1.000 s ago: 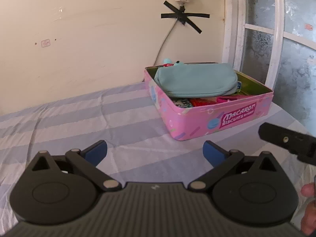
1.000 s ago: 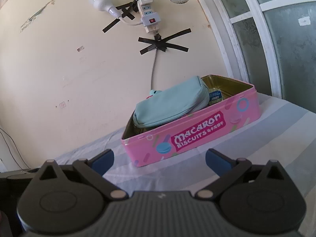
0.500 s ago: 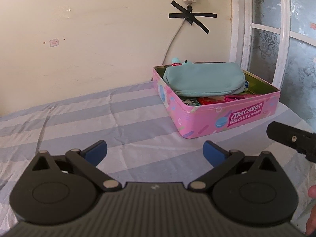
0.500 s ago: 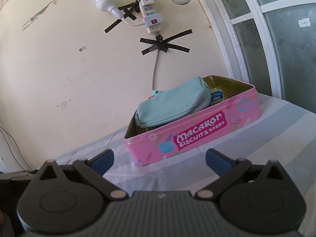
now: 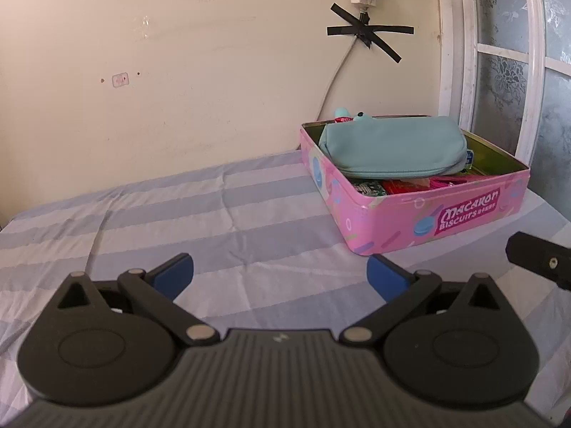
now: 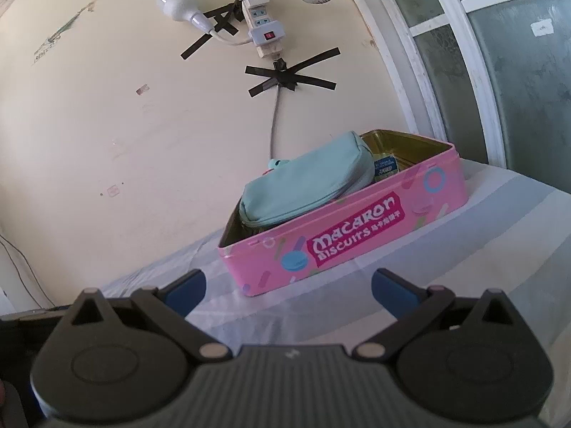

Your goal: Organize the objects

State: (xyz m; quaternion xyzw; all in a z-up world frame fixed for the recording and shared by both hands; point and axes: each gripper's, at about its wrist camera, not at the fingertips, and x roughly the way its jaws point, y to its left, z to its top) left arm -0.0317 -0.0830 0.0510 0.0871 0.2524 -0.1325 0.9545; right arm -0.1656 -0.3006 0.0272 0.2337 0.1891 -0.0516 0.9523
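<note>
We hold our left gripper (image 5: 280, 274) above the blue-and-white striped cloth (image 5: 200, 214) that covers the table, its blue-tipped fingers (image 5: 175, 274) spread wide with nothing between them. Ahead and to the right sits the open pink rectangular tin (image 5: 424, 219) printed with "Macaron Biscuits", well apart from the fingertips. A pale teal zippered fabric pouch (image 5: 392, 146) lies across the top of the tin's contents, filling most of its far half and rising above the rim. Under and in front of the pouch we see red and pink packets (image 5: 410, 185), too jumbled to name. At the right edge of the left wrist view a black part of our other tool (image 5: 539, 260) pokes in.

Our right gripper (image 6: 288, 287) is likewise wide open and empty, hovering over the same striped cloth (image 6: 499, 235), with the pink tin (image 6: 357, 246) just beyond its fingertips and tilted in this view. The teal pouch (image 6: 307, 189) rests against the tin's left end, and a small blue packet (image 6: 385, 168) shows beside it. On the cream wall behind, a white power strip (image 6: 262, 32) is fixed with black tape crosses (image 6: 291, 76), a grey cable (image 6: 274, 121) dropping behind the tin.
</note>
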